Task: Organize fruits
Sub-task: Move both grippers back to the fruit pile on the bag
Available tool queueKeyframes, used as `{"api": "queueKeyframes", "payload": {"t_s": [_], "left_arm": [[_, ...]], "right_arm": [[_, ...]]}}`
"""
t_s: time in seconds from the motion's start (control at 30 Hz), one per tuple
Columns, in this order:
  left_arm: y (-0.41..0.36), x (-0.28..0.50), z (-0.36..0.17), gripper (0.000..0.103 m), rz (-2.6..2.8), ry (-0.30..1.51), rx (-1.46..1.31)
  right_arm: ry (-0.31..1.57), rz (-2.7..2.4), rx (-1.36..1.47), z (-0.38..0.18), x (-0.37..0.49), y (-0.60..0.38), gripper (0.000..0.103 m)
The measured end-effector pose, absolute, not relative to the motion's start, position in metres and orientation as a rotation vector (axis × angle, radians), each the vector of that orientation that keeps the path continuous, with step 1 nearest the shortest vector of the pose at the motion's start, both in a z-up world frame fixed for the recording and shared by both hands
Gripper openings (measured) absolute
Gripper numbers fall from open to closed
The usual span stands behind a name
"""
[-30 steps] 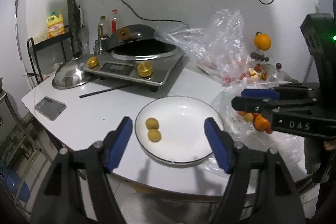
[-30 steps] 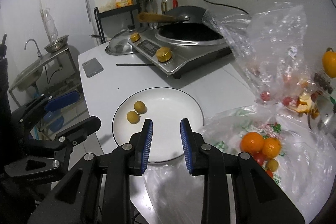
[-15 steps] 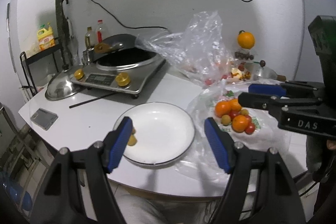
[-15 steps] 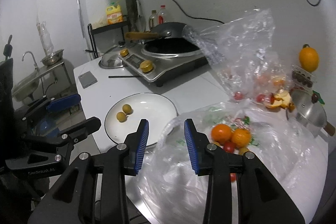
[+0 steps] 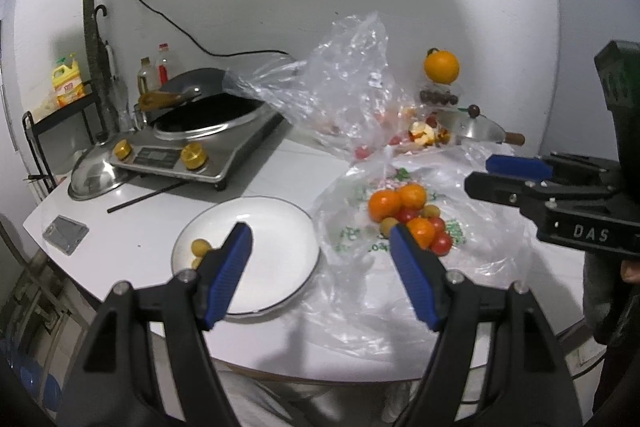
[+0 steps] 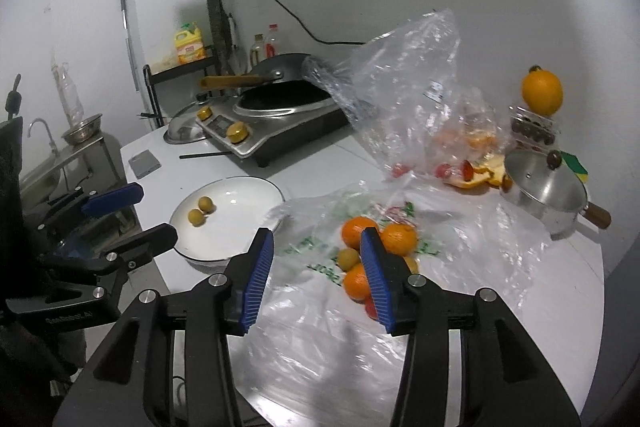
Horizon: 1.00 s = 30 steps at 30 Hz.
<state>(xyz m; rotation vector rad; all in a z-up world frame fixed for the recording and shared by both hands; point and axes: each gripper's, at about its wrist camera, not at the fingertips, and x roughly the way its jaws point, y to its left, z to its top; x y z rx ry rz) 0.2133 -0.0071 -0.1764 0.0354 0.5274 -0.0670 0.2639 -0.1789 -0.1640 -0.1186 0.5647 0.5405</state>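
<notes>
A white plate (image 5: 280, 227) (image 6: 248, 203) sits on the table with two small yellow-green fruits (image 6: 201, 211) (image 5: 200, 247) at its left. To its right a flattened plastic bag (image 6: 460, 247) holds a pile of oranges (image 5: 384, 205) (image 6: 396, 239), red tomatoes (image 5: 440, 245) and small yellow fruits. My left gripper (image 5: 320, 247) is open, held above the plate's right rim, empty. My right gripper (image 6: 316, 259) hovers over the bag just left of the pile; its jaws are opening with nothing between them. It also shows at the right (image 5: 516, 173).
An induction cooker with a black wok (image 5: 208, 123) stands at the back left, a steel lid (image 5: 96, 179) and a phone (image 5: 64, 233) beside it. A second crumpled bag (image 5: 344, 87), orange peel, a lidded steel pot (image 6: 544, 187) and a raised orange (image 6: 542, 93) stand behind.
Both grippers have swung right, from over the plate toward the bag of fruit. The right gripper's jaws have spread apart from nearly shut.
</notes>
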Motion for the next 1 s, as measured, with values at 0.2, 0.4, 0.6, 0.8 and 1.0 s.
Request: {"api": "queueKeyframes", "payload": {"t_s": [0.2, 0.4, 0.6, 0.8, 1.0], "left_arm": [[-0.020, 0.221, -0.183, 0.079, -0.091, 0.547, 0.021], [-0.034, 0.232, -0.195, 0.080, -0.105, 0.587, 0.039], [-0.040, 0.244, -0.205, 0.080, -0.110, 0.615, 0.045], [-0.035, 0.253, -0.211, 0.079, -0.125, 0.634, 0.020], [-0.031, 0.259, -0.217, 0.079, -0.133, 0.644, 0.015]], "right_arm": [[0.582, 0.524, -0.105, -0.176, 0.271, -0.195, 0.048], [0.614, 0.527, -0.107, -0.192, 0.280, -0.202, 0.048], [0.651, 0.543, -0.113, -0.208, 0.295, -0.200, 0.048], [0.690, 0.573, -0.122, -0.223, 0.312, -0.191, 0.048], [0.722, 0.573, -0.138, -0.235, 0.326, -0.181, 0.048]]}}
